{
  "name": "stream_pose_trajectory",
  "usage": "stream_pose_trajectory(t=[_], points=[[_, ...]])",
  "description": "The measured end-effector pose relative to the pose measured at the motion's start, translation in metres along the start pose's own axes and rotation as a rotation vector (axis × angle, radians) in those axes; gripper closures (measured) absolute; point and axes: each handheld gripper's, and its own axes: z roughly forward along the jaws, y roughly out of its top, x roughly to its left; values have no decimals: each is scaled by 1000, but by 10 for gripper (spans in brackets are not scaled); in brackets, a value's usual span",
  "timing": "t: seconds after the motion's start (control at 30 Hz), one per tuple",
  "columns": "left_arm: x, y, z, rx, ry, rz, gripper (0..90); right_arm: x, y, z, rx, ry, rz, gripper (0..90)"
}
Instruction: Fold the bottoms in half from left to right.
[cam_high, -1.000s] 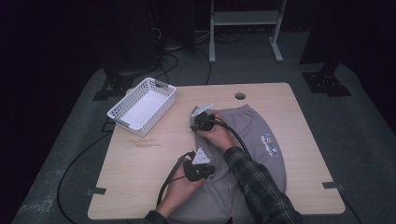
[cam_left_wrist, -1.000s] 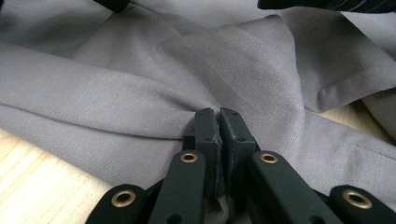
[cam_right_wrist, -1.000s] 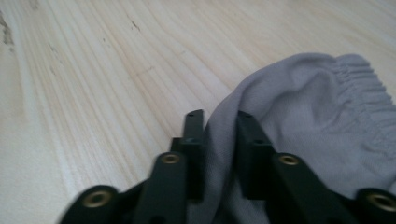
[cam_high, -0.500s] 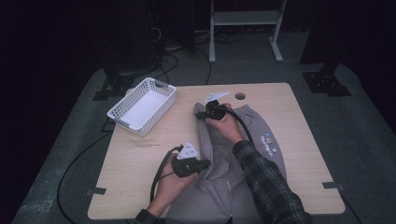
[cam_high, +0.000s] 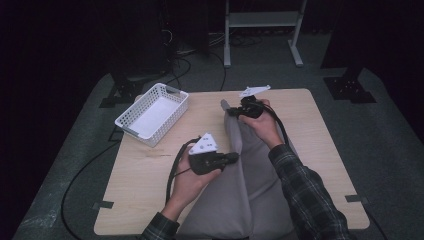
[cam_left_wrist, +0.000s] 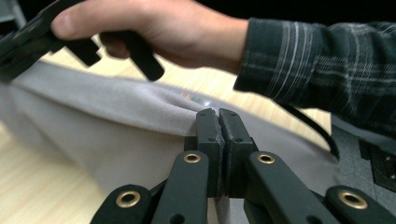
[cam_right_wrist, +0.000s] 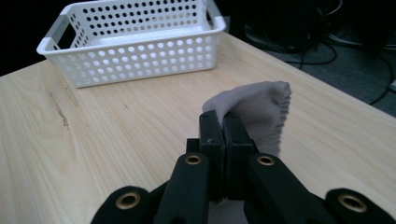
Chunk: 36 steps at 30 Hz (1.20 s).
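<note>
Lying across the near half of the wooden table (cam_high: 150, 170), the grey garment (cam_high: 250, 190) is lifted along one edge into a ridge that runs from the person's side toward the far edge. In the left gripper view a bit of coloured print shows on the cloth (cam_left_wrist: 116, 121) close to the pinched fold.

The left gripper (cam_high: 234, 157) has its jaws pressed together on that raised edge near the middle of the table; the left gripper view shows the two black pads meeting with the fabric nipped between them. The right gripper (cam_high: 231, 111) is likewise clamped on the cloth, holding a corner of it up near the far edge; in the right gripper view the hemmed corner (cam_right_wrist: 261, 107) pokes out above the closed jaws, clear of the tabletop.

Both forearms wear plaid sleeves (cam_high: 305, 185). A white perforated basket (cam_high: 131, 121) sits on the table's far left corner, well apart from the garment. Black cables (cam_high: 172, 172) trail from the grippers across the table and onto the dark floor.
</note>
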Motion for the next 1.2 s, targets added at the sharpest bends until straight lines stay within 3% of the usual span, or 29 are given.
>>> stream_pose_trajectory(t=[0.23, 0.4, 0.43, 0.47, 0.7, 0.73, 0.8, 0.9, 1.03, 1.2], points=[[-22, 19, 50, 15, -80, 49, 877, -19, -9, -38, 4, -59, 14, 880], [-36, 8, 102, 71, -129, 49, 877, -37, -35, -53, 39, -114, 45, 879], [-36, 8, 102, 71, -129, 49, 878, -37, -35, -53, 39, -114, 45, 879], [-39, 4, 117, 92, -143, 44, 877, -46, -51, -55, 62, -141, 58, 879], [-42, -12, 156, 148, -175, 12, 867, -60, -93, -53, 128, -186, 99, 870], [-41, -14, 158, 140, -183, -1, 842, -62, -97, -52, 133, -192, 109, 853], [-38, -14, 157, 129, -182, -9, 708, -66, -105, -53, 137, -204, 117, 772], [-28, -12, 142, 89, -163, -7, 577, -68, -110, -58, 123, -212, 141, 658], [-5, -11, 113, 67, -82, -7, 560, -63, -109, -68, 95, -217, 141, 583], [28, -27, 91, 121, 50, -25, 599, -48, -113, -76, 101, -231, 131, 550]])
